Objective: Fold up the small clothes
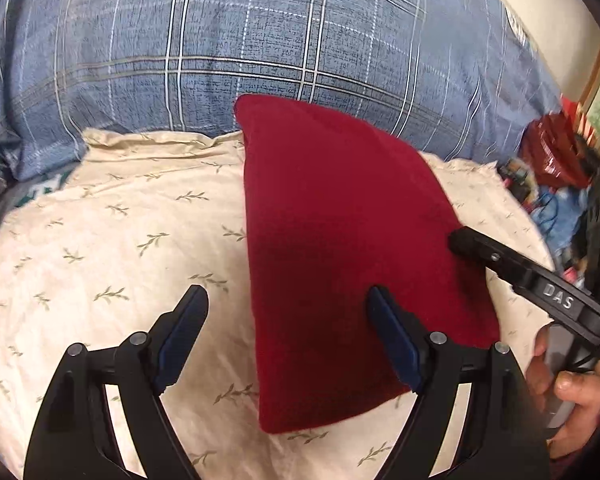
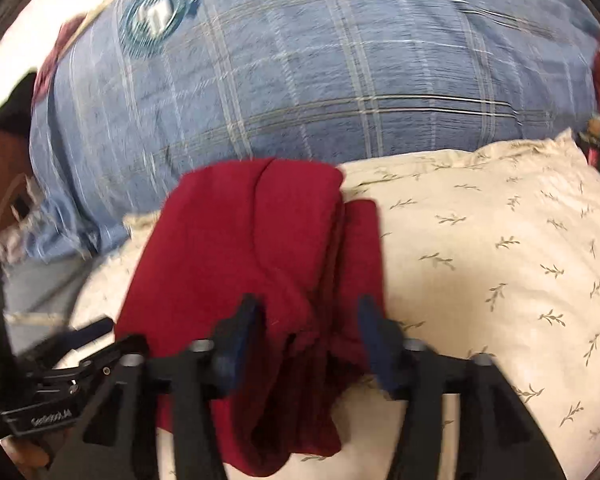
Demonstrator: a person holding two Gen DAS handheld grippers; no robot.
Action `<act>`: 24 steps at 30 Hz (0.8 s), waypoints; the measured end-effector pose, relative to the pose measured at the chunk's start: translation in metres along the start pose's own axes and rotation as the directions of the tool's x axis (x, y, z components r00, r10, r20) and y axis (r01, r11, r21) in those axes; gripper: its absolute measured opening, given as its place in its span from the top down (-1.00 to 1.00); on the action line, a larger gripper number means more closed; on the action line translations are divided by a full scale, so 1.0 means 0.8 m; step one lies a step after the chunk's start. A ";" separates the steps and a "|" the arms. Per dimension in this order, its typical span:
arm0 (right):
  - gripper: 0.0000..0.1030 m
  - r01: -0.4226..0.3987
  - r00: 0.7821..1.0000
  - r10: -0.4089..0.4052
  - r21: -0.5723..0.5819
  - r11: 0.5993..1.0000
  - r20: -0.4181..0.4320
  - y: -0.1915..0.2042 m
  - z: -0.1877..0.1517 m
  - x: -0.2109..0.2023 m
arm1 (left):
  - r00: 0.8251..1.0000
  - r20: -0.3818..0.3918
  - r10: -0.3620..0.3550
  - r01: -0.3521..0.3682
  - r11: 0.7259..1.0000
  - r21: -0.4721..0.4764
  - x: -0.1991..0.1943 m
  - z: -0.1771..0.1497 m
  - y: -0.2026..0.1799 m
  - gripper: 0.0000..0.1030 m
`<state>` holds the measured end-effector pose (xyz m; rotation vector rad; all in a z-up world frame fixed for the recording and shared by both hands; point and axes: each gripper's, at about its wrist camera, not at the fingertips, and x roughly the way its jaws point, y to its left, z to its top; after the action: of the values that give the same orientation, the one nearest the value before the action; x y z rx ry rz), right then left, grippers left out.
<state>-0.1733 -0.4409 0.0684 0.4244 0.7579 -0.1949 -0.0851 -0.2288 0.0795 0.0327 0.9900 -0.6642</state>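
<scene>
A dark red folded cloth (image 1: 340, 248) lies on a cream pillow with a leaf print (image 1: 120, 240). My left gripper (image 1: 286, 298) is open, its left finger over the pillow and its right finger over the cloth's near part. In the left wrist view the right gripper's black fingers (image 1: 472, 244) touch the cloth's right edge. In the right wrist view the red cloth (image 2: 240, 248) shows layered folds, and my right gripper (image 2: 308, 308) is open, its fingers straddling the cloth's near edge. This view is blurred.
A blue plaid pillow (image 1: 260, 40) lies behind the cream pillow, also in the right wrist view (image 2: 320, 72). Cluttered items with a red bag (image 1: 556, 152) sit at the far right. The person's hand (image 1: 568, 392) holds the right gripper. The left gripper's body (image 2: 60, 392) shows at lower left.
</scene>
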 end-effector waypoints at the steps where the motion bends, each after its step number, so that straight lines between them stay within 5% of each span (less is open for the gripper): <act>1: -0.39 -0.016 1.000 0.016 0.019 1.000 0.010 -0.007 0.001 0.000 | 1.000 -0.006 -0.023 0.023 1.000 -0.016 0.002 0.003 0.004 -0.61; 10: -0.56 -0.172 0.983 0.181 0.156 0.973 -0.044 -0.044 0.008 0.052 | 0.979 -0.050 -0.198 0.195 0.979 -0.061 0.037 0.024 0.017 -0.65; 17: -0.59 -0.263 0.960 0.275 0.155 0.952 -0.056 -0.041 0.016 0.083 | 0.956 -0.079 -0.284 0.274 0.955 -0.117 0.069 0.028 0.023 -0.95; 20: -0.28 -0.230 0.969 0.237 0.094 0.969 -0.066 -0.022 0.020 0.082 | 0.961 -0.100 -0.260 0.252 0.964 -0.082 0.068 0.030 0.011 -0.93; 22: 0.04 -0.217 0.974 0.221 0.078 0.973 -0.052 -0.015 0.021 0.072 | 0.955 -0.111 -0.274 0.268 0.961 -0.061 0.063 0.030 0.002 -0.70; 24: 0.16 -0.210 0.976 0.213 0.086 0.974 -0.038 -0.011 0.023 0.057 | 0.962 -0.104 -0.254 0.251 0.967 -0.041 0.051 0.029 -0.004 -0.46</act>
<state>-0.1322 -0.4580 0.0458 0.5858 0.7470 -0.0159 -0.0544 -0.2594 0.0619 -0.0838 1.1185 -0.8900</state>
